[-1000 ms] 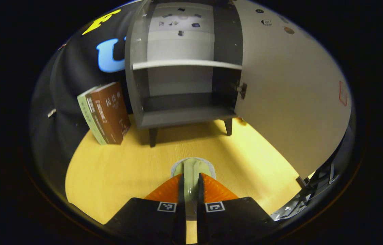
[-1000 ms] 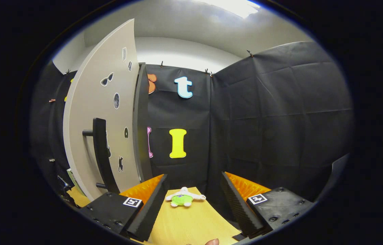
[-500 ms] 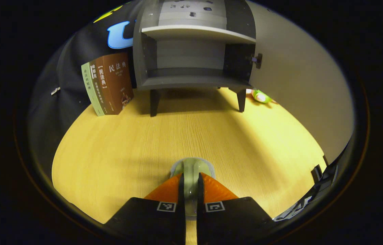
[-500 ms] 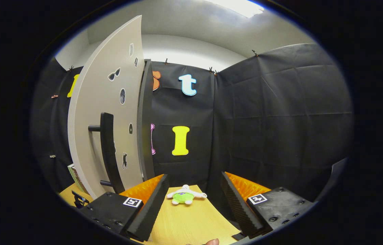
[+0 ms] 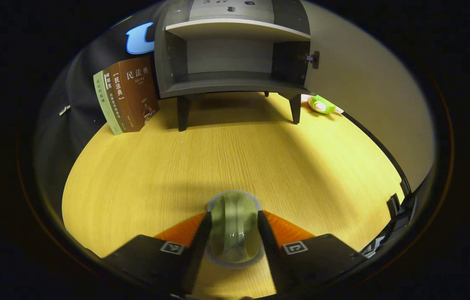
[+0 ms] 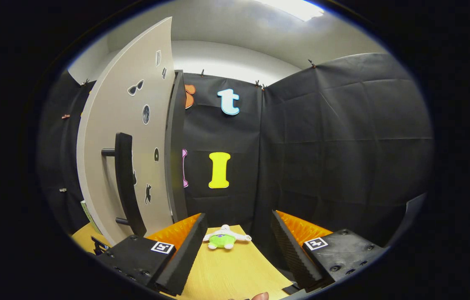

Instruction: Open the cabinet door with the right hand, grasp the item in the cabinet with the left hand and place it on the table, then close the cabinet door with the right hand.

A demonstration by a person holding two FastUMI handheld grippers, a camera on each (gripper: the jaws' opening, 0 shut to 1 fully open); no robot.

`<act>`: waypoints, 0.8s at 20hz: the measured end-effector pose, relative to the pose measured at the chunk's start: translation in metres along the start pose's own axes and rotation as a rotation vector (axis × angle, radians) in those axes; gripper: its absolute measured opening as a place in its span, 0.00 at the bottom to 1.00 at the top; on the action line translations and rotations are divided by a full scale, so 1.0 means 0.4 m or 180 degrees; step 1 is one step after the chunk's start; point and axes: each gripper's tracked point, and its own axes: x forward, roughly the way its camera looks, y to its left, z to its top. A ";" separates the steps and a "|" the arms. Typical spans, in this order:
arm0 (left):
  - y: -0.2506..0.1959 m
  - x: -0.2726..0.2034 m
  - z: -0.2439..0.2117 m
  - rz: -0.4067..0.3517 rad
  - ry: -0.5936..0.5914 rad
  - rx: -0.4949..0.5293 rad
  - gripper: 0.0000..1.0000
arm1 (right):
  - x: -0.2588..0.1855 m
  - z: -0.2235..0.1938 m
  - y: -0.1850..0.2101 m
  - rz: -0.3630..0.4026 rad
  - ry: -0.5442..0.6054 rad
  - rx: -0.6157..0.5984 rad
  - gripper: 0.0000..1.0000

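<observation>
A pale green rounded item [image 5: 235, 227] with a grey rim rests on the yellow wooden table [image 5: 168, 166]. My left gripper [image 5: 233, 214] is open, one finger on each side of the item. Beyond stands the grey cabinet [image 5: 230, 79] on dark legs, its lower shelf bare. Its pale door [image 5: 368, 104] is swung wide to the right. In the right gripper view the door [image 6: 134, 137] stands edge-on at the left with its black bar handle [image 6: 125, 183]. My right gripper [image 6: 238, 215] is open to the right of the handle, holding nothing.
Two books [image 5: 128, 96] lean against the wall left of the cabinet. A small green and white plush toy [image 5: 320, 105] lies by the cabinet's right leg, also seen ahead of the right gripper as the plush toy [image 6: 223, 240]. Black cloth walls close in the booth.
The left gripper's fingers, shut on the green item before, have spread apart around it. The item now rests on the table. The right gripper has hardly moved.
</observation>
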 end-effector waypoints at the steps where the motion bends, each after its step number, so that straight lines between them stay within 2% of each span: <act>1: -0.009 -0.007 0.005 -0.0060 -0.0038 0.0012 0.84 | 0.000 -0.001 -0.001 -0.0001 0.0002 0.0000 0.97; 3: -0.019 -0.026 0.019 -0.0144 -0.0111 0.0096 0.92 | 0.003 -0.005 -0.002 -0.0004 0.0015 0.0015 0.97; 5: -0.024 -0.055 0.037 -0.0199 -0.0188 0.0133 0.94 | 0.005 -0.007 0.001 0.0007 0.0031 0.0067 0.97; 12: 0.050 -0.242 0.199 0.0099 -0.0683 0.0158 0.96 | 0.016 0.018 0.026 0.0072 0.0037 0.0215 0.97; 16: 0.062 -0.413 0.342 0.0088 -0.1211 0.0162 0.96 | 0.017 0.032 0.066 0.0183 0.0026 0.0206 0.97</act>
